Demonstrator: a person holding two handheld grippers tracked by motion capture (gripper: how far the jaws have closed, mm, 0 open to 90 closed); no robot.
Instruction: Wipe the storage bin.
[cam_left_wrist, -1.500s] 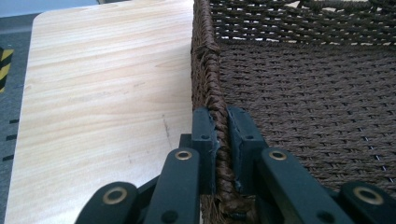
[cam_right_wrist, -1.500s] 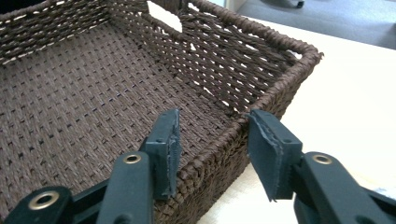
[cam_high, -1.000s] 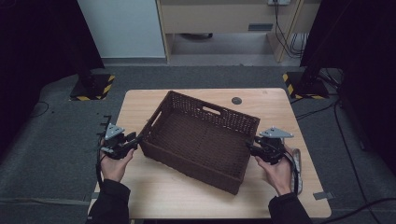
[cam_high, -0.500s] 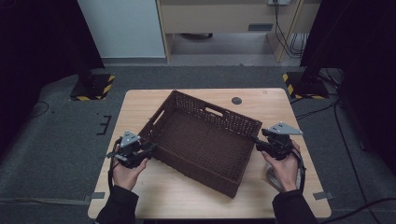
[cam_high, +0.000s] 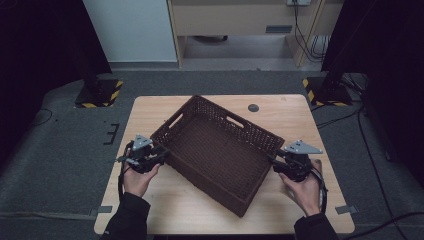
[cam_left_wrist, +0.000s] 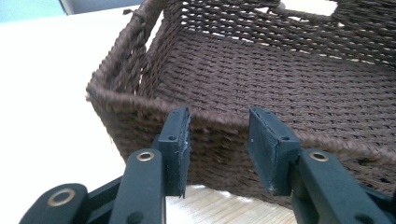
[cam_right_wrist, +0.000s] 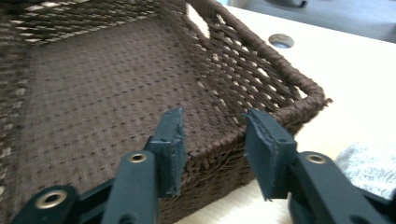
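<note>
High view: a dark brown woven basket (cam_high: 220, 152) is seen lying askew on the light wooden desk (cam_high: 310, 125), turned so that its corners point toward the desk edges. The left gripper (cam_high: 159, 156) is held at the basket's near-left wall, the right gripper (cam_high: 274, 163) at its near-right wall, each gripped by a hand (cam_high: 136, 177). A small round dark disc (cam_high: 253, 107) is seen on the desk beyond the basket.

In the left gripper view, the fingers (cam_left_wrist: 177, 140) are spread apart, and the basket's rim (cam_left_wrist: 219, 122) is seen just beyond the gap between them, not clamped. In the right gripper view, the fingers (cam_right_wrist: 266, 144) are likewise spread, with the basket wall near its corner (cam_right_wrist: 303, 100) lying just beyond the gap.
</note>
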